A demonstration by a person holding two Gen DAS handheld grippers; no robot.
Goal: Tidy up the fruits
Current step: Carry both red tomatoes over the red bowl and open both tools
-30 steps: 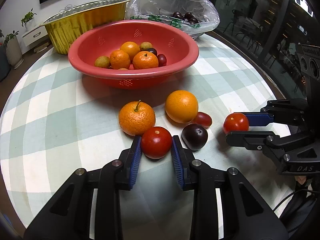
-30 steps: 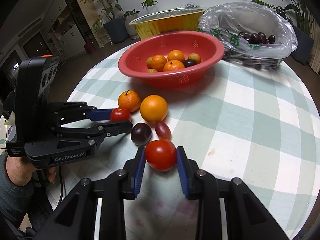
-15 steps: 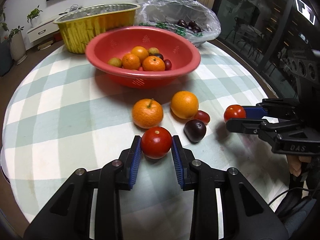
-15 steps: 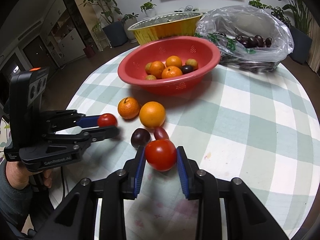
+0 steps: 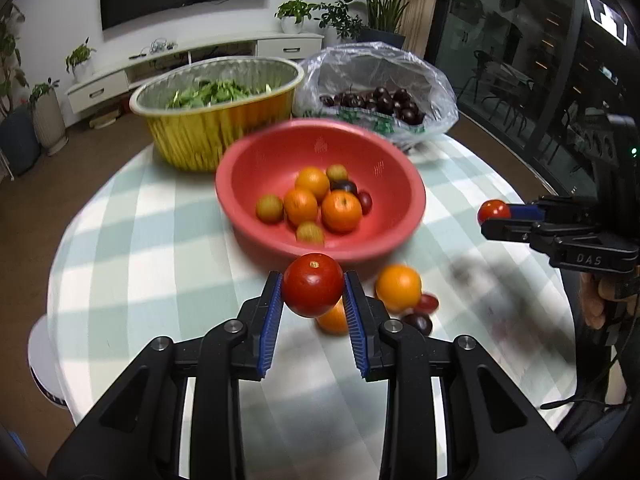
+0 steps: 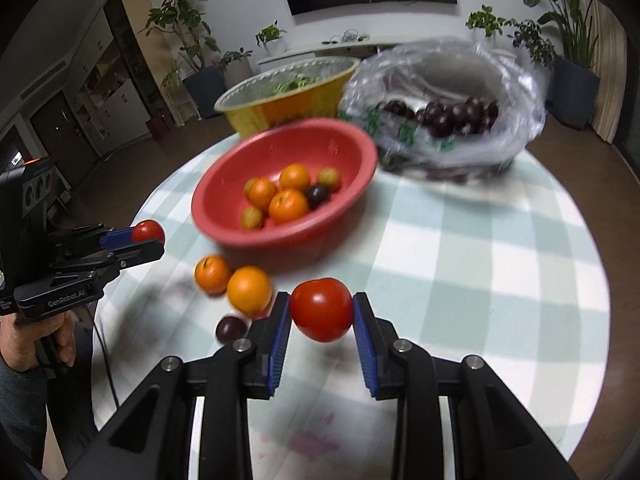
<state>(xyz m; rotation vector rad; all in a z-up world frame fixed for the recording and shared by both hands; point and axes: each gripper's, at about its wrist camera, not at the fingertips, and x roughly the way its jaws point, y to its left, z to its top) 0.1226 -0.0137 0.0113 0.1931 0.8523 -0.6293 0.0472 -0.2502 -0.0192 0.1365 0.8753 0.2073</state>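
My left gripper (image 5: 313, 292) is shut on a red tomato (image 5: 313, 290) and holds it above the table, in front of the red bowl (image 5: 384, 240). My right gripper (image 6: 321, 312) is shut on another red tomato (image 6: 322, 310), also lifted; it shows at the right of the left wrist view (image 5: 494, 212). The bowl (image 6: 280, 236) holds several oranges, small green fruits and dark plums. Two oranges (image 6: 249, 289) (image 6: 212, 274), a dark plum (image 6: 230, 329) and a small red fruit (image 5: 427, 302) lie on the checked tablecloth in front of the bowl.
A gold foil pan (image 5: 216, 136) with greens stands behind the bowl. A clear plastic bag (image 5: 400, 80) of dark cherries lies at the back right. The round table's edge (image 6: 592, 380) curves close on both sides.
Both grippers have lifted their tomatoes off the table and moved up and toward the red bowl. The loose fruits stay on the cloth.
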